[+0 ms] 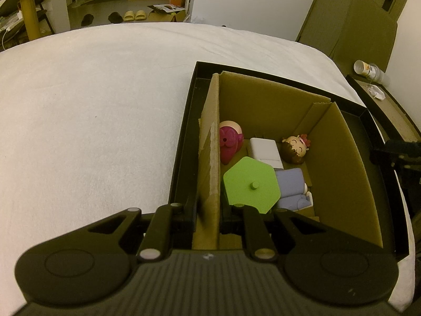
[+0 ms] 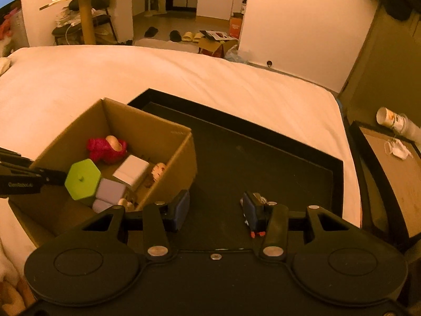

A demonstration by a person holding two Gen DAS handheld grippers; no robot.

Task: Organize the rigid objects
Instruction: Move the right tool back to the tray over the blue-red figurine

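Observation:
A cardboard box point(image 1: 342, 171) stands in a black tray point(image 1: 184, 137) on a white bed. In the box lie a green hexagonal piece point(image 1: 251, 184), a pink toy point(image 1: 230, 142), a white block point(image 1: 265, 152), a lavender block point(image 1: 290, 187) and a small doll figure point(image 1: 294, 148). My left gripper point(image 1: 209, 205) is shut on the box's left wall. In the right wrist view the box point(image 2: 168, 142) sits at the left. My right gripper point(image 2: 215, 206) hangs open over the bare tray floor point(image 2: 250, 163). A small item with orange bits point(image 2: 256, 233) shows beside its right finger.
The white bed point(image 1: 92, 105) stretches left and far of the tray. A nightstand point(image 2: 389, 173) with paper cups point(image 2: 394, 121) stands at the right. Slippers and cardboard boxes point(image 2: 215, 42) lie on the floor beyond the bed's far edge.

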